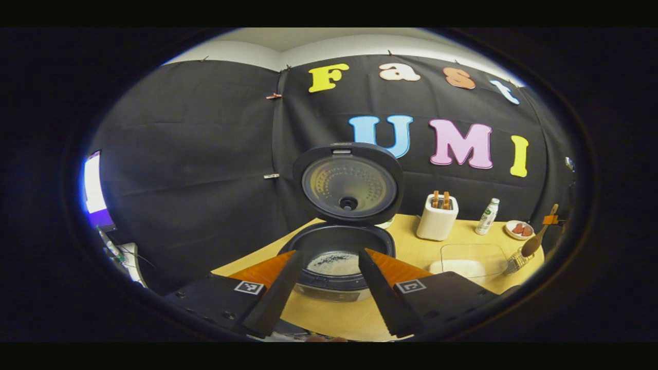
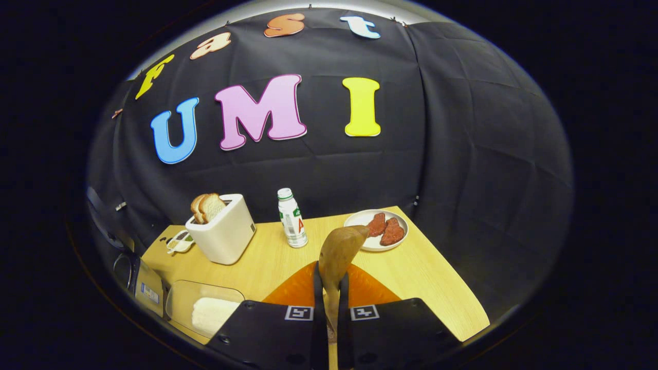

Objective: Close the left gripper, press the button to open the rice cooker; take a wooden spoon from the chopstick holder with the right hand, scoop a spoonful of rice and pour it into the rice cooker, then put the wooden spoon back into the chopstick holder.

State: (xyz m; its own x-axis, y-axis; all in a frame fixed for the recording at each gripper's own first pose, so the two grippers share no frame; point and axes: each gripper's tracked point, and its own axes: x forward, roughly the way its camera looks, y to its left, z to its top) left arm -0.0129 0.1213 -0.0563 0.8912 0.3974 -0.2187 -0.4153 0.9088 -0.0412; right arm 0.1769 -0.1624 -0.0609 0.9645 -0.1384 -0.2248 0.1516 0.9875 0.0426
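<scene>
**Desk:** Where are we in the task?

**Me:** The rice cooker point(image 1: 336, 252) is standing open near the desk's point(image 2: 411, 272) left front edge, lid up, so I'm counting the button press as done. There's already a pale layer in its pot, though I can't say whether my spoonful is in there. My left gripper point(image 1: 329, 257) is hovering just in front of it, fingers spread wide, holding nothing.

**Desk:** And the spoon?

**Me:** I'm gripping the wooden spoon point(image 2: 336, 257) in the right gripper point(image 2: 330, 288), both fingers pinched tight on its handle, bowl pointing up and looking empty. The clear rice container point(image 2: 205, 306) is sitting at the front edge, beside the cooker. I reckon the return to the chopstick holder point(image 1: 515, 262), by the right edge, is what's left, maybe the scoop too.

**Desk:** Any writing legible?

**Me:** The bottle point(image 2: 292, 218) near the back edge is carrying a label, but it's too small to read. My fingers are wearing square marker tags, no words.
</scene>
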